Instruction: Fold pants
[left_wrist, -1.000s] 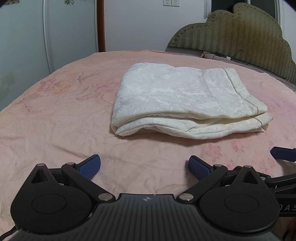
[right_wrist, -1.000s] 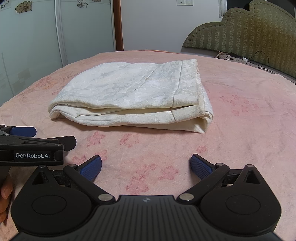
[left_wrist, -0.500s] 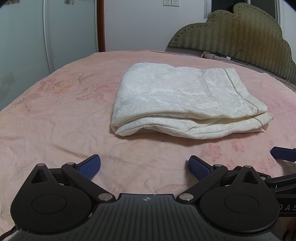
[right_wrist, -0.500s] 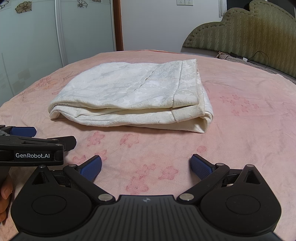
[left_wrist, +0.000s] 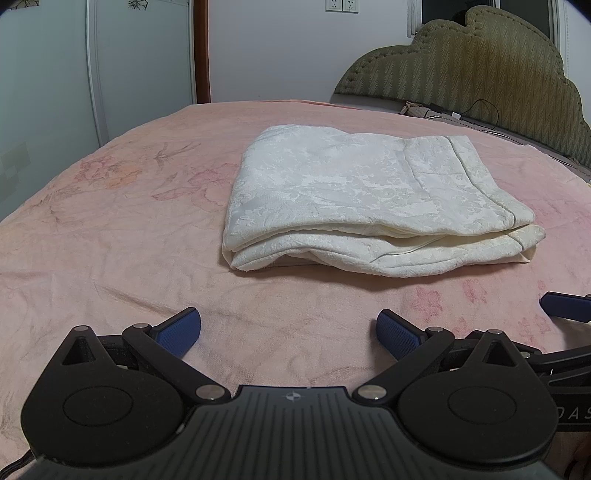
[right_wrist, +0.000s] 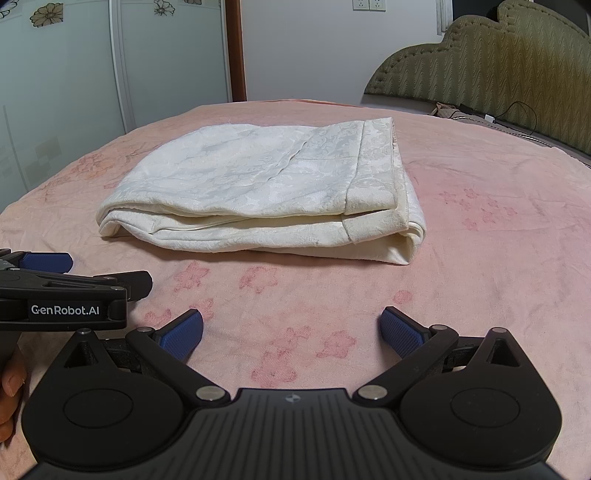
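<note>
Pants (left_wrist: 373, 206) lay folded into a flat, layered rectangle near the middle of the pink floral bedspread (left_wrist: 110, 236), cream jacquard fabric, nothing touching them. In the right wrist view the same bundle (right_wrist: 258, 192) showed its waistband edge on the right end and the rounded fold on the left end.

Left gripper (left_wrist: 289, 328) sat low over the bedspread, just short of the near edge of the pants, pointing at them, level. Blue pads (left_wrist: 179, 330) spread wide, nothing between them, only bare sheet.

Right gripper (right_wrist: 291, 330) was in the same pose beside it: low, level, aimed at the pants' near edge, well clear of the fabric. Pads (right_wrist: 400, 332) wide apart, holding nothing.

The two grippers were side by side: the left unit's body, marked GenRobot.AI, showed at the left edge of the right wrist view, with part of the person's hand (right_wrist: 11, 391) on its grip. One right-gripper pad poked into the left view's right edge.

Beyond the pants: green padded headboard (left_wrist: 480, 70), a cable (left_wrist: 476, 110) at its base, wardrobe doors (right_wrist: 110, 62) to the far left.
</note>
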